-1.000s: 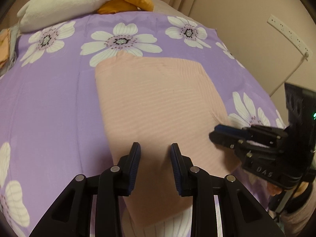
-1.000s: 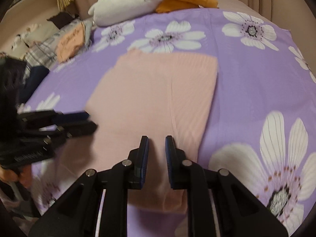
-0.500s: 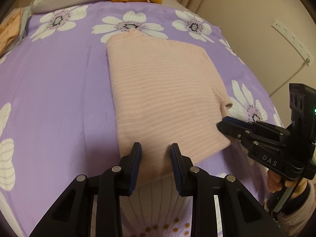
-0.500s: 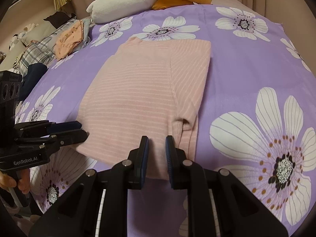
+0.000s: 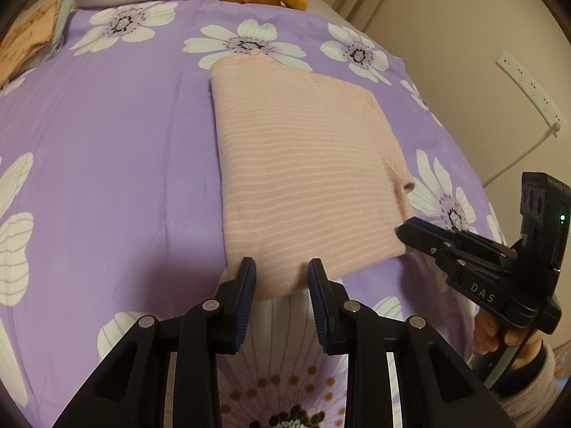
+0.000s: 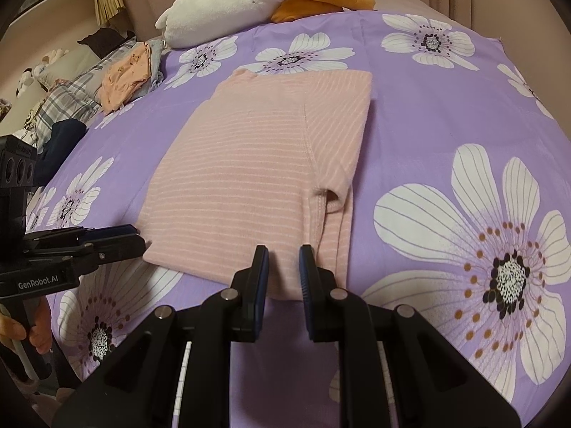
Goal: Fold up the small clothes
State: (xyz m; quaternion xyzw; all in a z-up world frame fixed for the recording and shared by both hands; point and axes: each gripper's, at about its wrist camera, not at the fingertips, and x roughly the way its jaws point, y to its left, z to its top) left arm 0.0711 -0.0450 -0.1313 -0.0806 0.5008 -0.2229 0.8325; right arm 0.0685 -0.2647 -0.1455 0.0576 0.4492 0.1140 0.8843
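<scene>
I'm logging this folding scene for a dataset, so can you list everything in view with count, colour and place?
striped garment: one, pink with pale stripes, folded flat in the middle of the sheet
floral sheet: one, purple with white flowers, covering the bed
plush toy: one, white and orange, at the sheet's far edge
clothes pile: several pieces, orange, plaid and dark, off the sheet's far left side in the right wrist view
power strip: one, white, on the wall in the left wrist view
left gripper: one, black, open at the garment's near edge
right gripper: one, black, open at the garment's near edge
</scene>
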